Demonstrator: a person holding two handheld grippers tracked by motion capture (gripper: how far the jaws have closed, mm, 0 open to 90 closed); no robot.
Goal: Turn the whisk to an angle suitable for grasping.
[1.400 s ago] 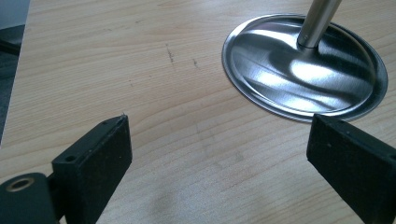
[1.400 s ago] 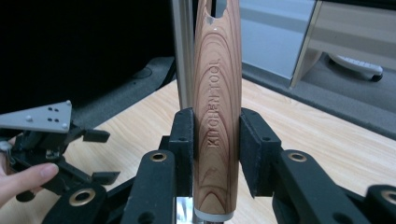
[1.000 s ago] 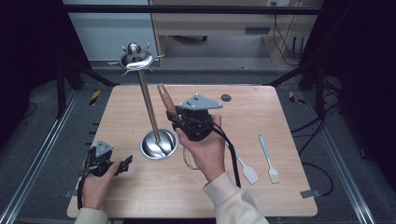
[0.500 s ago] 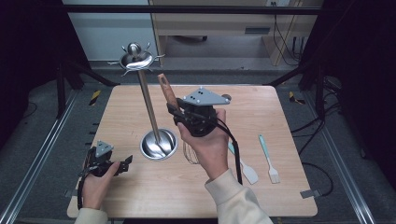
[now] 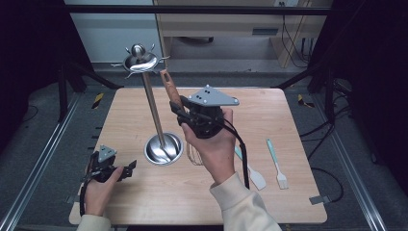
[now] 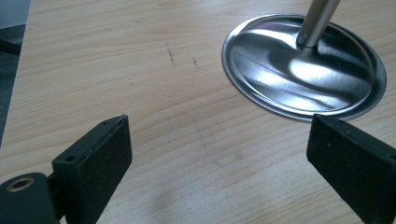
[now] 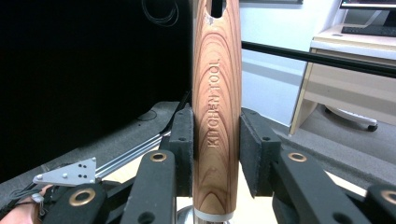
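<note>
The right hand-held gripper [image 5: 177, 111] is clamped on the wooden handle [image 5: 169, 89] of a whisk, held up above the middle of the counter [image 5: 288, 120]. In the right gripper view the two black pads press both sides of the handle [image 7: 216, 107], which stands upright between them. It has a warm brown striped grain, the words "KITCHEN TOOL" stamped along its length, a hanging hole near the top end and a pale metal collar at the bottom. From the high view the handle tilts toward 11 o'clock, its tip near the steel pole of the utensil stand [image 5: 153, 113]; the whisk's thin wire loops [image 5: 194, 155] hang below the hand, just at 3 o'clock of the stand's round base.

The left hand-held gripper [image 5: 126, 169] rests low at 8 o'clock on the counter, its jaws wide with nothing between them, aimed toward the stand's base [image 6: 303, 70].

At 4 o'clock of the counter lie a spatula [image 5: 255, 175] and a brush [image 5: 276, 166].
</note>
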